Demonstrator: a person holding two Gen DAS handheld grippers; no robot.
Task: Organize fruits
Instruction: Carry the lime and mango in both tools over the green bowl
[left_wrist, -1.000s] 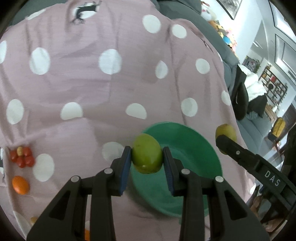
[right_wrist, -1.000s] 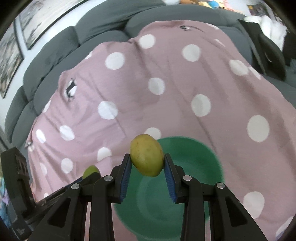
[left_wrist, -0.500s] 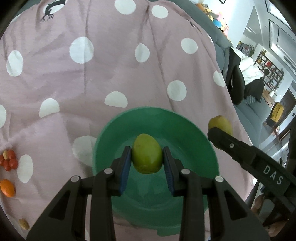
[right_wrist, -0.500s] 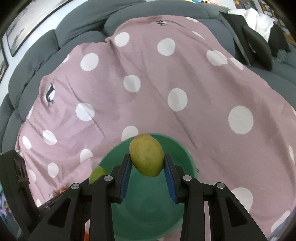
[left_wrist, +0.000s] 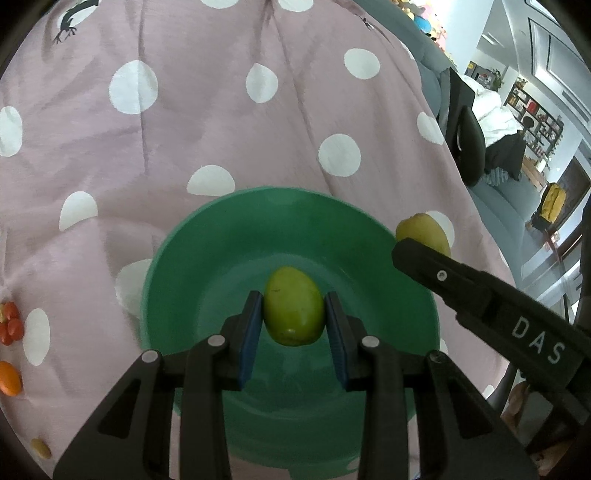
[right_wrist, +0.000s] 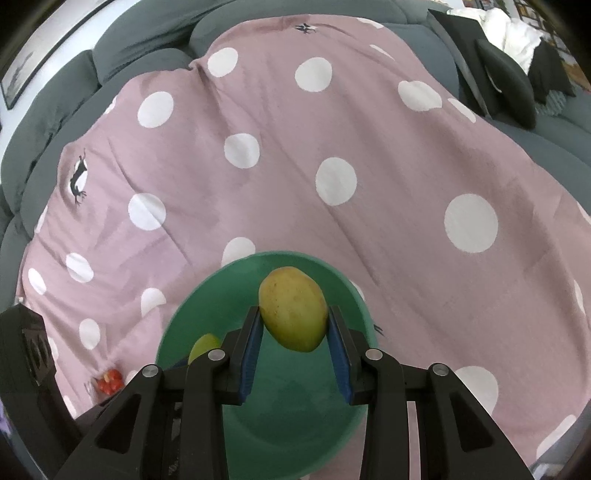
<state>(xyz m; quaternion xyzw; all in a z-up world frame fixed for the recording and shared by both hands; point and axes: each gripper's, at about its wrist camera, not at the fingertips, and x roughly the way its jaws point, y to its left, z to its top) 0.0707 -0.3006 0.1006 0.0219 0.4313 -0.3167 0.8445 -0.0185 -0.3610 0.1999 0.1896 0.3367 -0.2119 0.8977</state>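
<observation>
The left gripper (left_wrist: 293, 314) pinches a green mango (left_wrist: 293, 312) between its blue pads, holding it over the inside of the green bowl (left_wrist: 207, 258). The right gripper (right_wrist: 293, 325) clamps a yellow mango (right_wrist: 293, 314) above the same bowl's far side. The bowl sits on a pink polka-dot cloth (left_wrist: 184, 147) spread over a grey sofa (right_wrist: 147, 48). Small red and orange fruits (left_wrist: 9, 326) lie on the cloth, well to the bowl's left.
</observation>
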